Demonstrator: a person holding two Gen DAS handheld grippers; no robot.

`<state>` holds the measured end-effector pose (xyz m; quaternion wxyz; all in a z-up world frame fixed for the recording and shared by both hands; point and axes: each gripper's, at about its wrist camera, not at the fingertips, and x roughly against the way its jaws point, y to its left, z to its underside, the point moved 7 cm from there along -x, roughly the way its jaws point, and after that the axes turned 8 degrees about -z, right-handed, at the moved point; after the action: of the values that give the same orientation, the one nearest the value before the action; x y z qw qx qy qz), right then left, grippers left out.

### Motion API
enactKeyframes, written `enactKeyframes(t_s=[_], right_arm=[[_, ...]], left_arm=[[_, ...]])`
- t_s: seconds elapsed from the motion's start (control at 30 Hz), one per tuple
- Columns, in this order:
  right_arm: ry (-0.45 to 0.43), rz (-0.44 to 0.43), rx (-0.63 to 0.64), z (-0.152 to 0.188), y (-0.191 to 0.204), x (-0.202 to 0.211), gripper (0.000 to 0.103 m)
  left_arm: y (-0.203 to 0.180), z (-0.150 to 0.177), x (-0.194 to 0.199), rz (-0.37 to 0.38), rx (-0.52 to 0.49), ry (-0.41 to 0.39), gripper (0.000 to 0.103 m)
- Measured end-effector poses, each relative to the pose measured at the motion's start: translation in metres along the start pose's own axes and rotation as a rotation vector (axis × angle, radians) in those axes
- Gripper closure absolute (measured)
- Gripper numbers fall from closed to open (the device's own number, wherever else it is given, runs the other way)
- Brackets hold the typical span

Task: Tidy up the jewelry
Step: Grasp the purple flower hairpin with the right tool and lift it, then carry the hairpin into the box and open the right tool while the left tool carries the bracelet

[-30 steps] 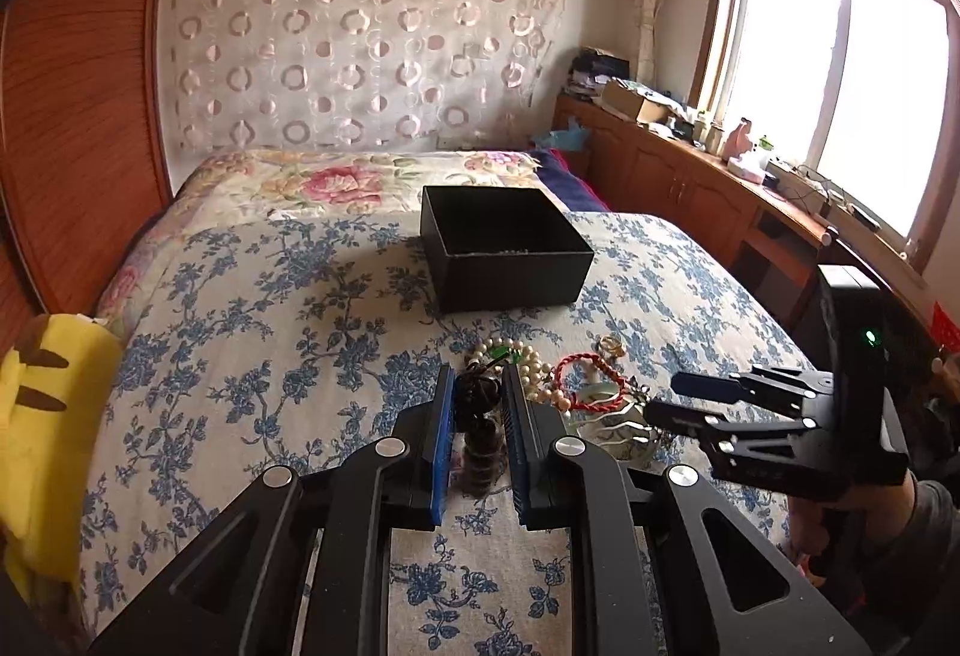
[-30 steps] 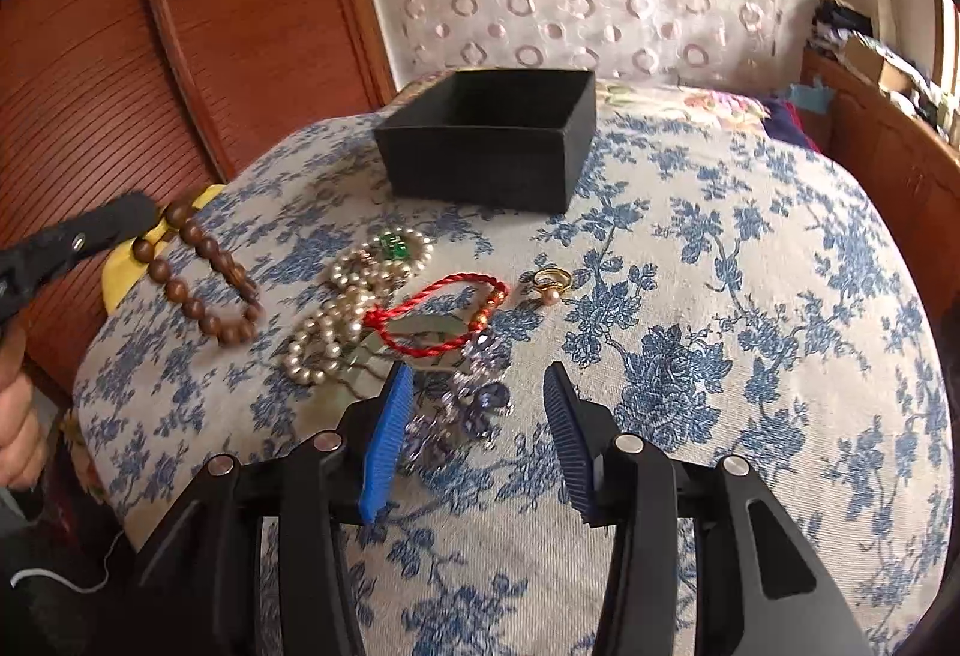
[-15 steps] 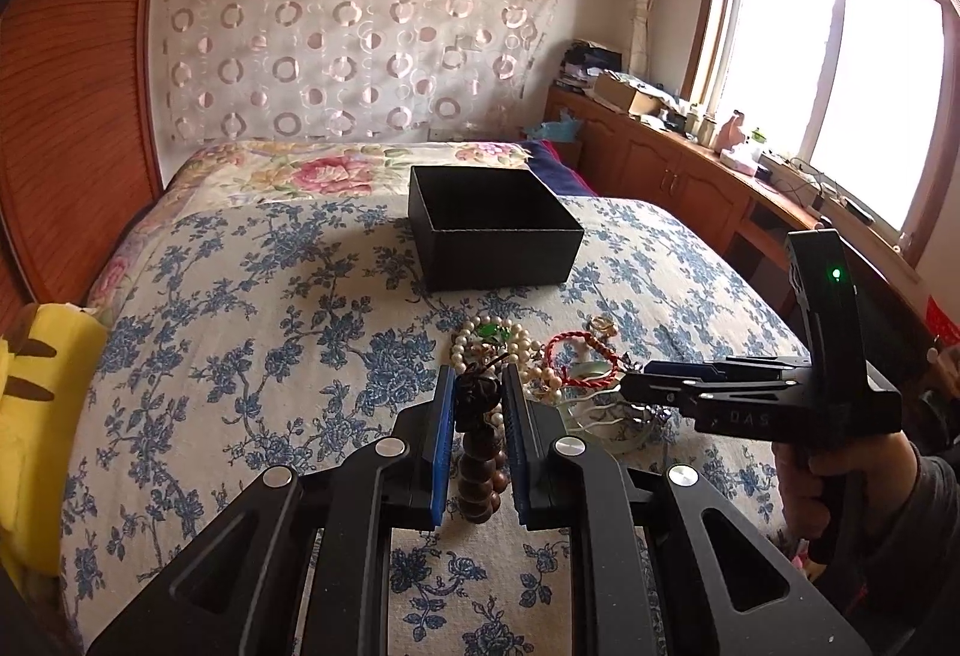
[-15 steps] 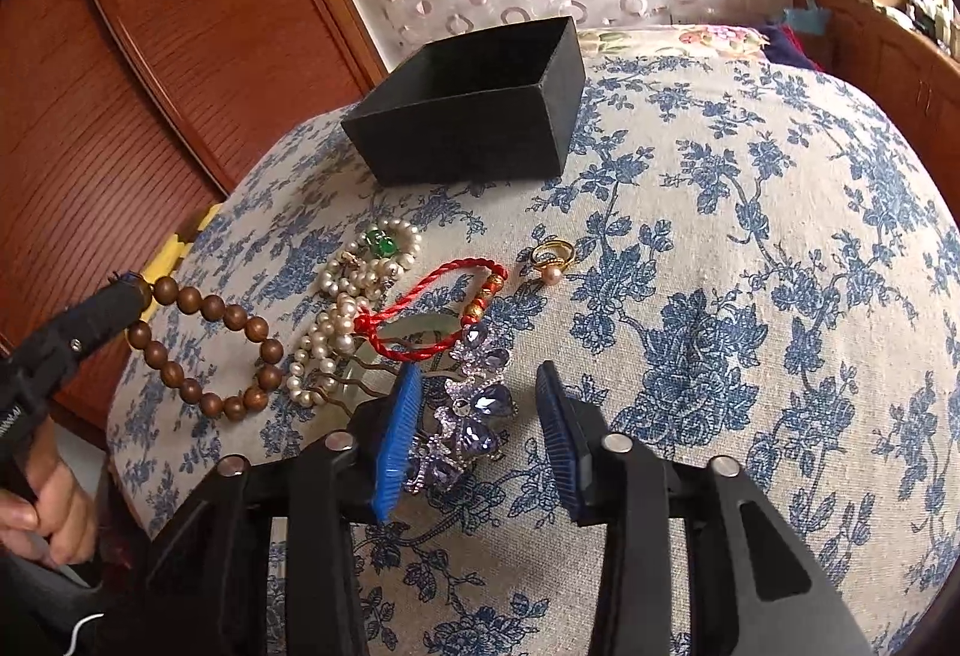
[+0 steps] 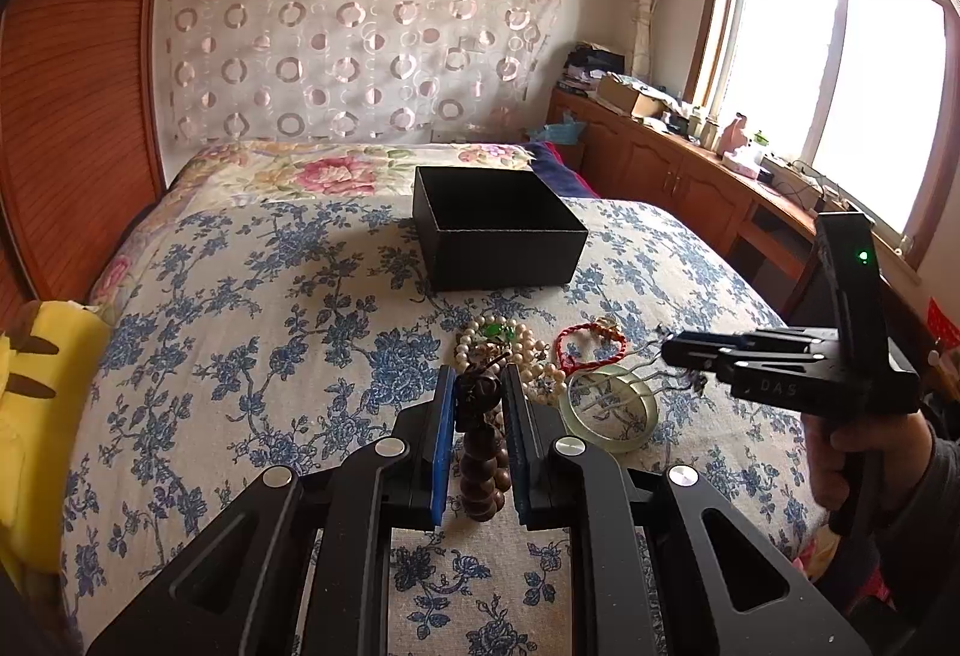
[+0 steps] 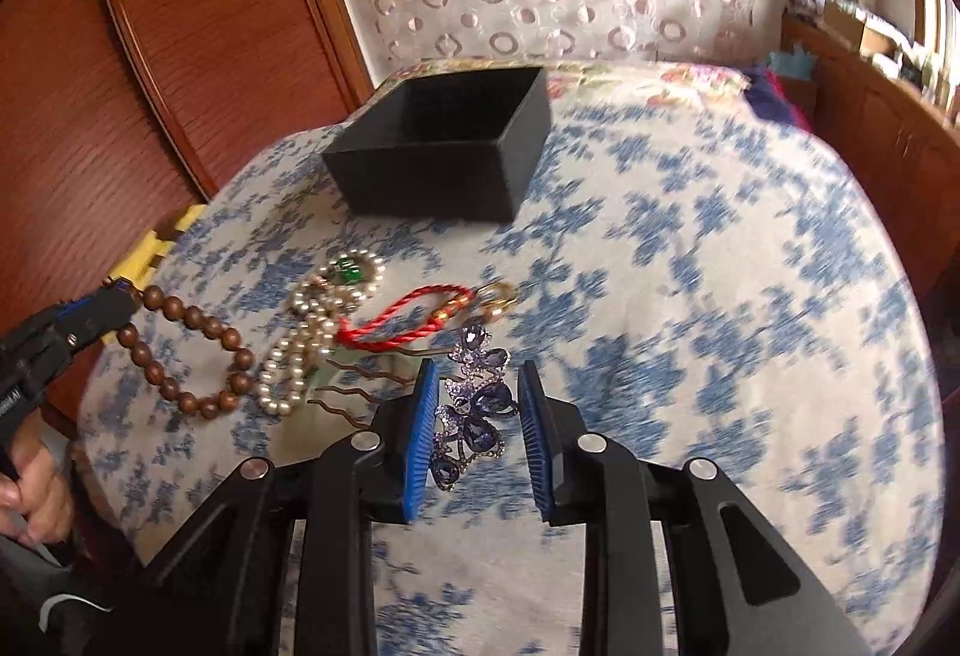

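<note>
My left gripper point(image 5: 477, 398) is shut on a brown wooden bead bracelet point(image 5: 480, 470), which hangs from it just above the bed point(image 6: 180, 350). My right gripper point(image 6: 478, 377) is shut on a purple-gemmed hair comb point(image 6: 474, 416), and the comb's wavy brown tines point(image 5: 636, 380) hang over a pale green bangle point(image 5: 609, 410). Lying on the floral bedspread are a pearl necklace point(image 6: 300, 344), a red cord bracelet point(image 6: 408, 320) and a gold ring point(image 6: 501, 296). Beyond this pile stands an open black box point(image 5: 498, 242), also seen in the right wrist view point(image 6: 444, 158).
A yellow plush point(image 5: 36, 416) lies at the bed's left edge beside a wooden wall panel point(image 5: 66, 86). Low wooden cabinets point(image 5: 672, 176) under a window run along the right. A hand point(image 5: 840, 452) holds the right gripper at the bed's right edge.
The right jaws have closed from wide apart onto the purple hair comb. The left gripper keeps its hold on the bead bracelet and has stayed in place.
</note>
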<state>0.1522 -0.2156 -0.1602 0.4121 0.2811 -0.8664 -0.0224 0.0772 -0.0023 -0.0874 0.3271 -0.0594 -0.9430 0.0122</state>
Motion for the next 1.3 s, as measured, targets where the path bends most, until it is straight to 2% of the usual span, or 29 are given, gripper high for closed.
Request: enactKeyframes(t_s=[0.2,0.63,0.8,0.93,1.3], right_arm=[[0.003,0.076,0.033,0.002,-0.019,0.011,0.074],[-0.046,0.135,0.054,-0.011,-0.039,0.038,0.074],[-0.082,0.142,0.080,-0.032,-0.037,0.046,0.074],[-0.130,0.088,0.105,-0.058,-0.029,0.044,0.074],[-0.183,0.084,0.159,-0.129,-0.012,0.001,0.074]], left_arm=[[0.001,-0.002,0.001,-0.001,0.001,-0.004,0.088],[-0.008,-0.033,0.006,-0.002,-0.045,-0.064,0.089],[-0.011,-0.056,0.005,-0.009,-0.073,-0.100,0.089],[-0.010,-0.072,0.005,-0.019,-0.081,-0.130,0.089],[-0.007,-0.111,-0.009,-0.056,-0.101,-0.164,0.089]])
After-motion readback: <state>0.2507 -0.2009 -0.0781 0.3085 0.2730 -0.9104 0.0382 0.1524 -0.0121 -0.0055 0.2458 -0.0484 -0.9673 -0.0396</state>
